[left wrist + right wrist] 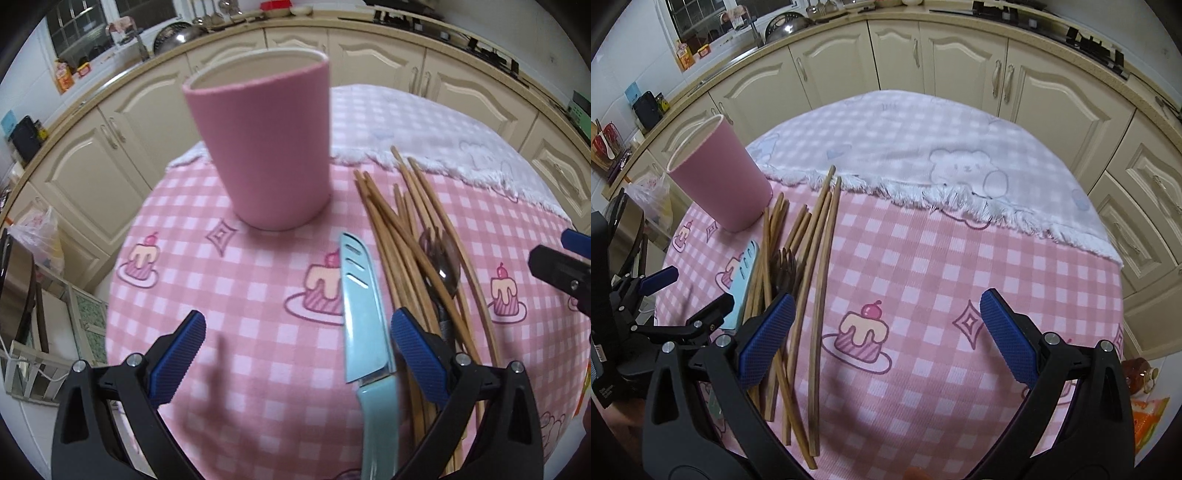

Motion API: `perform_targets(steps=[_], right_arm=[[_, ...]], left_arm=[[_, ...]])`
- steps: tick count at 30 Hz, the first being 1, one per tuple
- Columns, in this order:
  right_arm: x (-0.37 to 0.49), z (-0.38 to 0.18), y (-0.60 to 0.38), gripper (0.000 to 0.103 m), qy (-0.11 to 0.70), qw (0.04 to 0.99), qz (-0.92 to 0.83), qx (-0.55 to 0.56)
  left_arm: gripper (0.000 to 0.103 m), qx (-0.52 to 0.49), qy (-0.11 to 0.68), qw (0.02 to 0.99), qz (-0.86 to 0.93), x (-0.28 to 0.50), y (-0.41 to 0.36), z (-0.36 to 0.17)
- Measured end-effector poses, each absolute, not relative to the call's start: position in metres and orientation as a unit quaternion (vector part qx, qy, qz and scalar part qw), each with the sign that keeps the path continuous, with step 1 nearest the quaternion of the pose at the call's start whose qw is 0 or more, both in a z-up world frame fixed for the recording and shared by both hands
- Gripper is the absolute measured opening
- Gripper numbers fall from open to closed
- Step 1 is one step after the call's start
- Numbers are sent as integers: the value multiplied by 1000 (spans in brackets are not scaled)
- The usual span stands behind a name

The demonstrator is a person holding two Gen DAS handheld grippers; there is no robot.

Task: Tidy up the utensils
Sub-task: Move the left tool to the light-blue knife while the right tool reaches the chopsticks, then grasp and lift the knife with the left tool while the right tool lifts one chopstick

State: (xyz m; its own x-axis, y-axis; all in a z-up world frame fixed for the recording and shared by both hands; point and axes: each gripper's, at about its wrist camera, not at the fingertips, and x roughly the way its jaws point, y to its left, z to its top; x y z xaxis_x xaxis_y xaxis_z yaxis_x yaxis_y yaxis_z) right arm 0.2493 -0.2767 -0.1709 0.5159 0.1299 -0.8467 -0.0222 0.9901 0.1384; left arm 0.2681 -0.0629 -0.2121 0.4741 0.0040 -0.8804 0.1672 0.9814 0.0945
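Left gripper is held w/ jaws wide apart above the pink checked tablecloth; nothing is clamped btwn its blue ribbed pads. The light-blue knife is seen lying flat on the cloth just inside the right-hand pad, blade pointed away toward the cup, handle running back under the gripper frame. Whether the pad is touching the blade can't be told.

Right gripper is likewise spread open over bare cloth, w/ a cake print framed btwn the fingers. Its left-hand pad is positioned over the near ends of the wooden chopsticks; contact can't be judged.

The chopsticks are scattered in a loose, crossed bundle on the cloth, to the right of the knife in the left wrist view. A dark metal spoon and a dark fork are tangled in among them, partly covered by sticks.

A pink cup is stood upright on the cloth beyond the knife tip, just left of the far ends of the chopsticks; its inside isn't visible. A white fringed cloth w/ bear prints is laid over the far part of the table, its fringe overlapped by two chopstick tips. Cream cabinets are seen behind.
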Motion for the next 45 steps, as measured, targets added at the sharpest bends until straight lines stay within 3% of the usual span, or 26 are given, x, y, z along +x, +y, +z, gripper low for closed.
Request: perform_targets(steps=[10, 15, 18, 21, 24, 26, 28, 29, 31, 45], right_arm=[[263, -188, -261, 98, 524, 850, 48, 11], [277, -199, -244, 96, 544, 837, 53, -16], [288, -207, -237, 84, 558, 828, 50, -25], [298, -208, -231, 80, 560, 826, 47, -34], [309, -206, -227, 69, 561, 825, 50, -35], [316, -205, -223, 58, 559, 826, 56, -43], [317, -202, -222, 24, 557, 827, 70, -33], [318, -202, -223, 18, 557, 827, 74, -26], [317, -202, -230, 6, 555, 828, 82, -5], [287, -162, -269, 6, 460, 869, 133, 127]], left_arm=[[98, 102, 527, 842, -63, 279, -68, -228], [92, 78, 535, 836, -89, 282, -57, -229], [88, 77, 534, 836, -95, 282, -55, -229], [83, 80, 533, 836, -101, 281, -58, -227], [78, 82, 532, 836, -107, 282, -62, -225], [66, 82, 529, 837, -113, 284, -66, -223], [47, 83, 526, 838, -118, 287, -72, -220], [31, 78, 525, 839, -123, 287, -73, -218], [30, 69, 526, 839, -125, 287, -72, -217], [25, 27, 453, 881, -133, 254, -47, -176]])
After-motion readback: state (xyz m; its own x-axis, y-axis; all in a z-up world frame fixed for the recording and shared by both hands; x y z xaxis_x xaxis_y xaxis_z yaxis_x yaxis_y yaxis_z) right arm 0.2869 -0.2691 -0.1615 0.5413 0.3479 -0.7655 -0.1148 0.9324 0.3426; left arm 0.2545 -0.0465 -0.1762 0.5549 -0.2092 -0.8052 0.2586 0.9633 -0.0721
